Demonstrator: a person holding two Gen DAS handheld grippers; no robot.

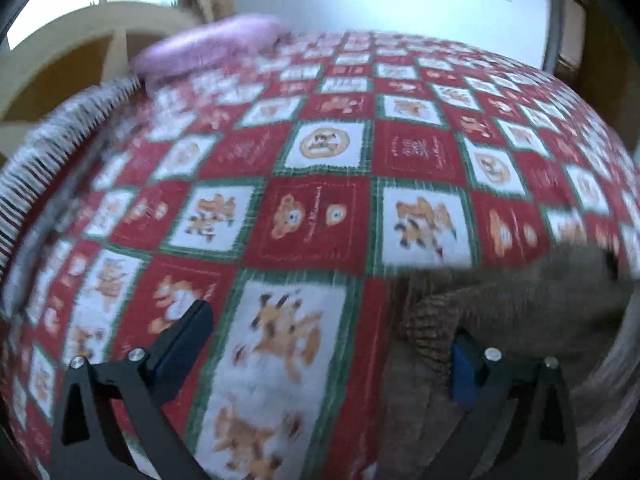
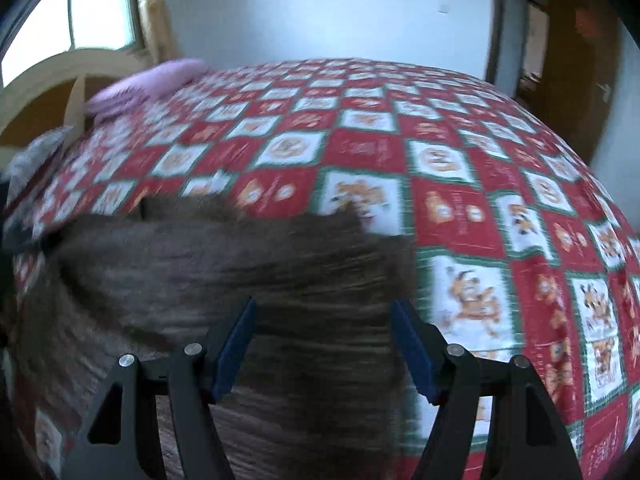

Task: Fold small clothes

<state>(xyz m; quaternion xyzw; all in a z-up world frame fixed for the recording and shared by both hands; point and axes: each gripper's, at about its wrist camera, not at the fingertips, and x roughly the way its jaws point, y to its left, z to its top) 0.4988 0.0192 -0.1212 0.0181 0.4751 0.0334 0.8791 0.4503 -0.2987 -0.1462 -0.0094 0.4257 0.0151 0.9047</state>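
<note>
A brown knitted garment (image 2: 224, 264) lies on a bed with a red, white and green checked bear-print cover (image 2: 460, 168). In the right wrist view it fills the lower left and middle, blurred. My right gripper (image 2: 322, 320) is open above it, fingers wide apart, nothing between them. In the left wrist view the garment (image 1: 500, 304) shows at the lower right. My left gripper (image 1: 328, 332) is open wide over the cover (image 1: 312, 148); its right finger (image 1: 464, 364) is partly behind a ribbed edge of the garment.
A pink pillow (image 1: 208, 44) lies at the bed's far left by a wooden headboard (image 1: 60, 64). A striped cloth (image 1: 60, 148) lies along the left edge. A window is behind it, a white wall at the back, a wooden door (image 2: 568, 60) at the right.
</note>
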